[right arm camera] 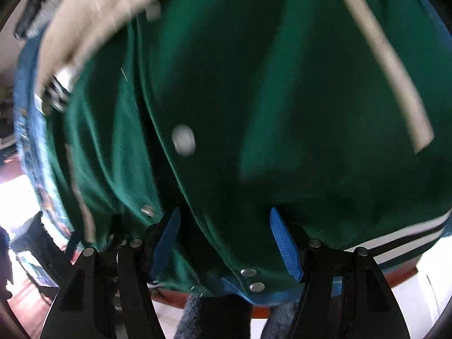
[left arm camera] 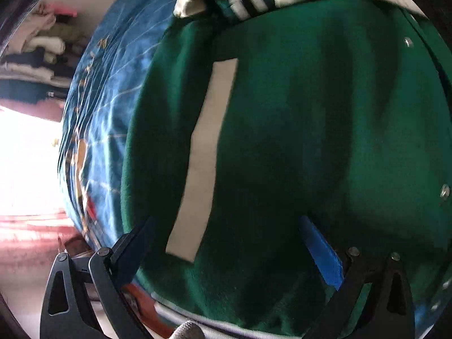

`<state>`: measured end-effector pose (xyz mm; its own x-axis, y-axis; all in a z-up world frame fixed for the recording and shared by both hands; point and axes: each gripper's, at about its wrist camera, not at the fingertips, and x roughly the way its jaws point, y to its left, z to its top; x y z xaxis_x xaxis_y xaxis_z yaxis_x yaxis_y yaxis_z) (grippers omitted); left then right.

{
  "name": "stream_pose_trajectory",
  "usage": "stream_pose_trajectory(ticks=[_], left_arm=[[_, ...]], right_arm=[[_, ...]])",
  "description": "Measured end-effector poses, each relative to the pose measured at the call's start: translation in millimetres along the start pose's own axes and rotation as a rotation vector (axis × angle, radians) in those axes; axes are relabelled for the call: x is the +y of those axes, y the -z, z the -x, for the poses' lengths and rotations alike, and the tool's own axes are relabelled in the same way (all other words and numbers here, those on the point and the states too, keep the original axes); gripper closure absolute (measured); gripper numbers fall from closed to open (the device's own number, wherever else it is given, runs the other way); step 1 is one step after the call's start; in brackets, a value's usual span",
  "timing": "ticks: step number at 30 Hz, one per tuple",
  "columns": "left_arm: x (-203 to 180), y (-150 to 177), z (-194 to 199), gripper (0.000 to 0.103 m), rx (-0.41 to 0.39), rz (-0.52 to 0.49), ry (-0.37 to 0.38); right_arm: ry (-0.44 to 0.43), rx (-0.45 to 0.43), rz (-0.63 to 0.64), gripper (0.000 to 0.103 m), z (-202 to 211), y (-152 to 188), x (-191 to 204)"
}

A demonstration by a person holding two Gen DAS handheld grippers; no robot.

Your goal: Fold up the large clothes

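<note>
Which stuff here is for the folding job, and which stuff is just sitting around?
For the job:
- green jacket with cream sleeves, spread on the bed
- left tongs, open over the jacket
- right tongs, open near the snap buttons

Just lying about:
- blue bedspread under the jacket
- stacked clothes on shelves in the background

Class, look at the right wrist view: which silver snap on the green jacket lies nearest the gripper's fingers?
The lower snap of the pair at the green jacket hem, between the right gripper fingers; the others sit farther up.

Left window glare; motion blur throughout
</note>
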<state>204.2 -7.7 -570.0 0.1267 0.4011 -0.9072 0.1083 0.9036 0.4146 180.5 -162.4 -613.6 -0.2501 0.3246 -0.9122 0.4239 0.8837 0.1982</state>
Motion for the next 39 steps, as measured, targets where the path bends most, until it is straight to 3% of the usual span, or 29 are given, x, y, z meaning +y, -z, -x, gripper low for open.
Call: stream_pose_trajectory(ticks=[1,2,3,4,6,10,15,17,18,19,20,21,22,23,25,28,32,37,39], left_arm=[[-2,0,0,0.0,-0.028,-0.011,-0.007],[-3,-2,0,0.0,-0.035,-0.014,-0.013],[-4,-3,-1,0.0,-0.037,-0.015,-0.019],[-5,-5,-2,0.0,-0.039,-0.006,-0.021],[-3,-6,-4,0.0,-0.049,0.027,-0.013],[7,-12,-11,0.0,-0.02,0.089,0.057],[25,-18,-16,0.0,0.043,0.101,0.166],[30,-19,-16,0.0,0.056,0.098,0.168],[32,-20,-15,0.0,0.059,0.088,0.163],[34,-21,-12,0.0,0.06,0.077,0.154],[36,-22,-9,0.0,0.06,0.07,0.147],[40,-23,-6,0.0,0.054,0.068,0.146],[44,-24,-1,0.0,0.044,0.07,0.145],[47,-25,4,0.0,0.032,0.074,0.14],[51,-26,10,0.0,0.025,0.085,0.135],[58,-39,19,0.0,0.028,0.113,0.132],[73,-93,51,0.0,-0.067,0.18,0.154],[74,-205,82,0.0,-0.215,0.228,0.134],[72,-245,79,0.0,-0.231,0.235,0.126]], right_arm=[[0.029,-0.011,0.0,0.039,-8,7,3],[0.063,-0.055,0.007,0.05,-10,13,6],[0.118,-0.091,-0.003,0.071,-11,19,4],[0.124,-0.107,-0.013,0.081,-13,21,5],[0.104,-0.121,-0.04,0.09,-9,30,-1],[0.022,-0.119,-0.01,0.093,7,51,3],[-0.091,-0.079,0.022,0.093,21,72,29],[-0.089,-0.015,0.074,0.091,1,74,40],[-0.073,0.009,0.086,0.087,-9,71,41],[-0.08,0.039,0.081,0.076,-16,65,40],[-0.159,0.077,0.038,0.068,-17,63,30],[-0.25,0.085,-0.013,0.051,-12,62,20],[-0.335,0.074,-0.054,0.042,0,62,3],[-0.357,0.055,-0.069,0.041,9,62,-5],[-0.336,0.012,-0.068,0.041,26,68,-23],[-0.247,0.017,-0.059,0.041,29,65,-45],[-0.291,-0.006,-0.084,0.041,48,19,-52],[-0.414,-0.164,-0.008,0.041,133,-65,-17],[-0.454,-0.209,0.029,0.043,154,-104,2]])
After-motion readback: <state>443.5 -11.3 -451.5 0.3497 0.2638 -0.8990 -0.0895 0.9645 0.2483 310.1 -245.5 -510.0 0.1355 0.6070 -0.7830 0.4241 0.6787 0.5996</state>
